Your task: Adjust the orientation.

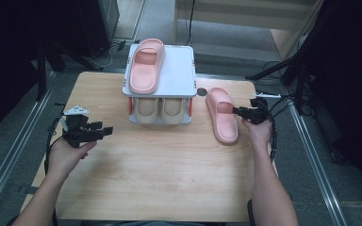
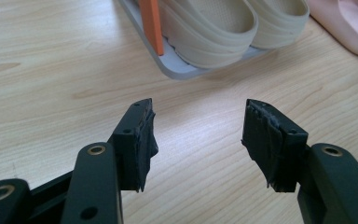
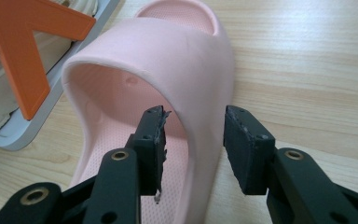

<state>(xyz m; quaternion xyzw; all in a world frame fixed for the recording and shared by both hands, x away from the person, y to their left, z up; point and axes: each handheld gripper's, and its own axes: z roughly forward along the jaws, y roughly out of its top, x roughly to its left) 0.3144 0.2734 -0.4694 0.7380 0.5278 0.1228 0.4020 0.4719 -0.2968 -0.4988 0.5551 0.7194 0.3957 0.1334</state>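
A pink slipper [image 1: 222, 115] lies on the wooden table to the right of a white two-level rack [image 1: 179, 75]. My right gripper [image 1: 235, 111] reaches it from the right. In the right gripper view the jaws [image 3: 193, 135] straddle the side wall of the slipper's strap [image 3: 168, 51], one pad inside and one outside, with gaps, so it is open. A second pink slipper [image 1: 146, 66] rests on the rack's top. A beige pair [image 1: 162, 110] sits on the lower level. My left gripper [image 1: 106, 131] hovers open over bare wood at the left, its jaws [image 2: 198, 135] wide with nothing between them.
The rack has orange side supports [image 3: 23, 60] and a grey base edge [image 2: 177, 70]. A small black round thing [image 1: 201, 92] sits beside the rack's right corner. Dark stands and cables surround the table; metal rails run along both sides on the floor.
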